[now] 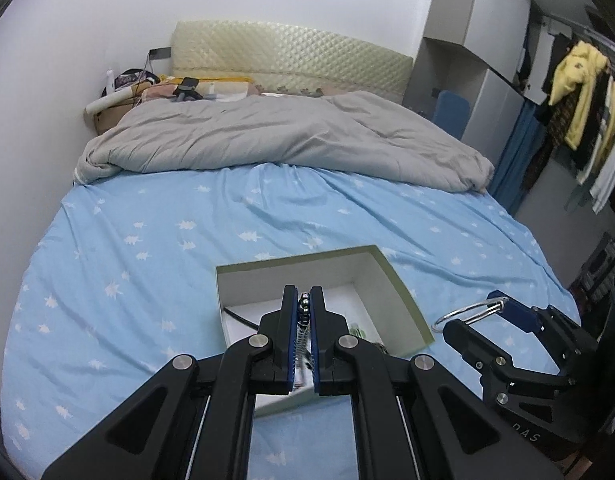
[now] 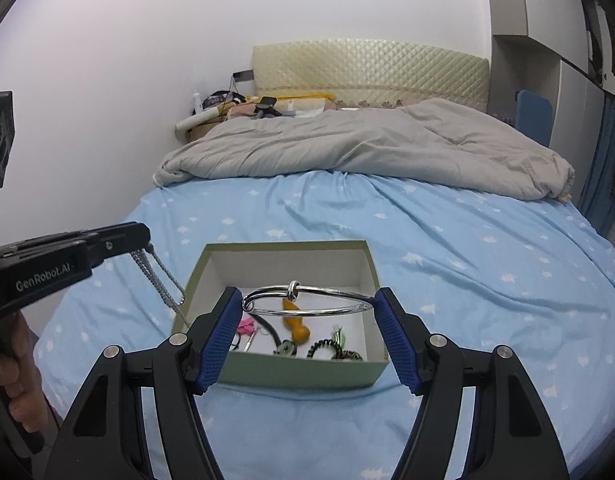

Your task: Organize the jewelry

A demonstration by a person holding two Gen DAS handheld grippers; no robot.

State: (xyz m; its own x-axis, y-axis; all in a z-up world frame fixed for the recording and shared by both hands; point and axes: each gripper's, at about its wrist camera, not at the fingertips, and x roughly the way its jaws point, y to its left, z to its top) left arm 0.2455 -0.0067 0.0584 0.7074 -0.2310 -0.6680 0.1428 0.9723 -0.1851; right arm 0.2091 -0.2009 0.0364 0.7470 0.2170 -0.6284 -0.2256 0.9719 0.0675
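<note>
bangle: silver bangle [image 2: 307, 300] spans right gripper [image 2: 307, 304] fingers, held above open box [image 2: 299, 372]; rigid, slick, grip across the rim
chain: beaded chain [image 1: 303, 320] clamped in left gripper [image 1: 303, 300], dangles over box; limp, light, snags easily
box: on the bed [image 2: 467, 280], hair ties and clips inside

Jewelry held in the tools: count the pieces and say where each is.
2. A chain is clamped in the left tool, hanging over the box. A bangle spans the right tool, above the box. More pieces lie inside.
</note>
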